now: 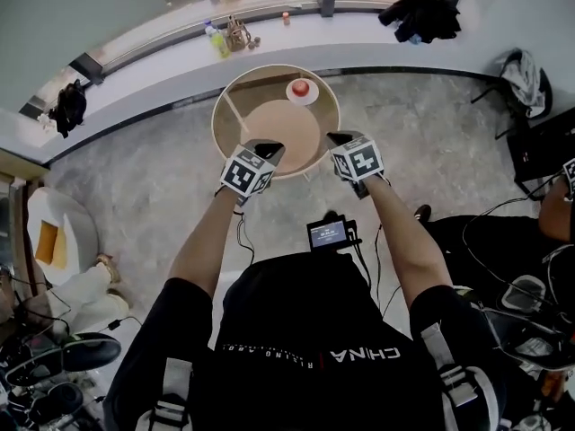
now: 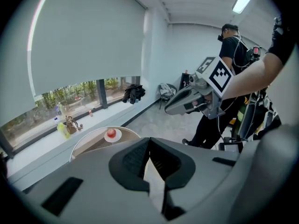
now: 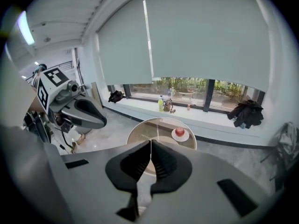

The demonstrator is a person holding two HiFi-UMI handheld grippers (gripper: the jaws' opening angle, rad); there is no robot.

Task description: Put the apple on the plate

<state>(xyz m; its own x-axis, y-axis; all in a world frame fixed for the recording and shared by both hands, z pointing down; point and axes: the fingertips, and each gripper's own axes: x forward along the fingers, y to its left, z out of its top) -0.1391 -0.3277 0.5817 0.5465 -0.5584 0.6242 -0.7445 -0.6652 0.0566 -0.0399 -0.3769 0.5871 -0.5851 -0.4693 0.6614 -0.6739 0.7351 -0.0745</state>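
One apple [image 1: 302, 86] on plate [image 1: 290, 95], far side of worktop [image 1: 269, 124]; placement apparently complete. Left tool [image 1: 268, 149], right tool [image 1: 340, 139]: jaws together, empty.

The left arm [image 1: 202, 250] and right arm [image 1: 400, 232] are stretched forward side by side; the left claw [image 1: 268, 149] and right claw [image 1: 340, 139] are shut, empty, tilted downward.

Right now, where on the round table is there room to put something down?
The round table is bare across its left and middle, from the left rim to the plate. Only its far right is taken, by the plate holding the apple. The windowsill behind has bottles bunched at one spot.
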